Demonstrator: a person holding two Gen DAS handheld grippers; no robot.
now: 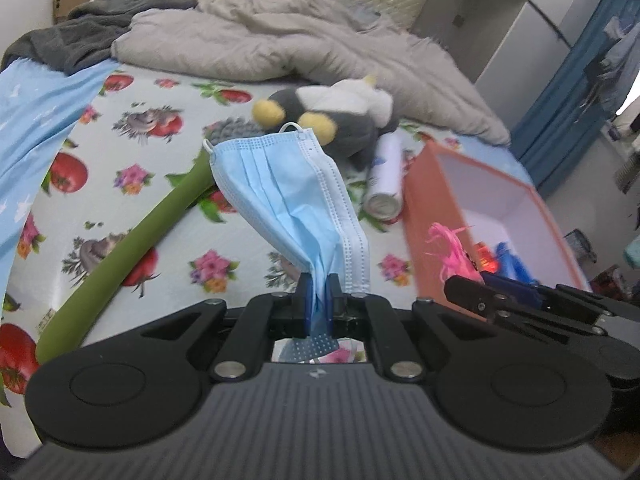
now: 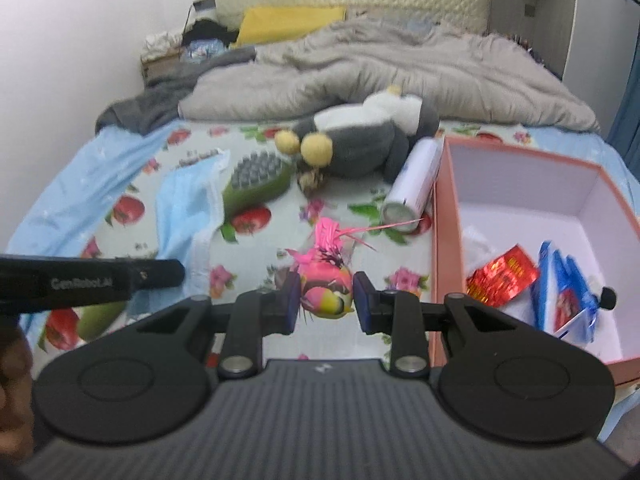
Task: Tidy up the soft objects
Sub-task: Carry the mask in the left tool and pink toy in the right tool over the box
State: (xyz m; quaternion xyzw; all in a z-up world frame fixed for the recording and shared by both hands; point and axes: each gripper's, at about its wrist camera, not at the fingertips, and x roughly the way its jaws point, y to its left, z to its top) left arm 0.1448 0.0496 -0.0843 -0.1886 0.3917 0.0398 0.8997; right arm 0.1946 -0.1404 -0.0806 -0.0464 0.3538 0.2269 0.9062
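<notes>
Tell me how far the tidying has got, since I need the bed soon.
Partly done: the pink box already holds a red packet and blue packets. In hand: the left gripper pinches a blue face mask, the right gripper a pink feathered toy. The plush toy lies on the bed.

The face mask (image 1: 288, 204) hides the green brush's (image 1: 120, 248) head; plush toy (image 2: 360, 136) blurred.

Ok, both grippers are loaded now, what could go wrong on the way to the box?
The left gripper pinches only a bunched corner of the face mask, so the mask could slip free. The pink feathered toy in the right gripper has loose strands that might snag the box wall.
</notes>
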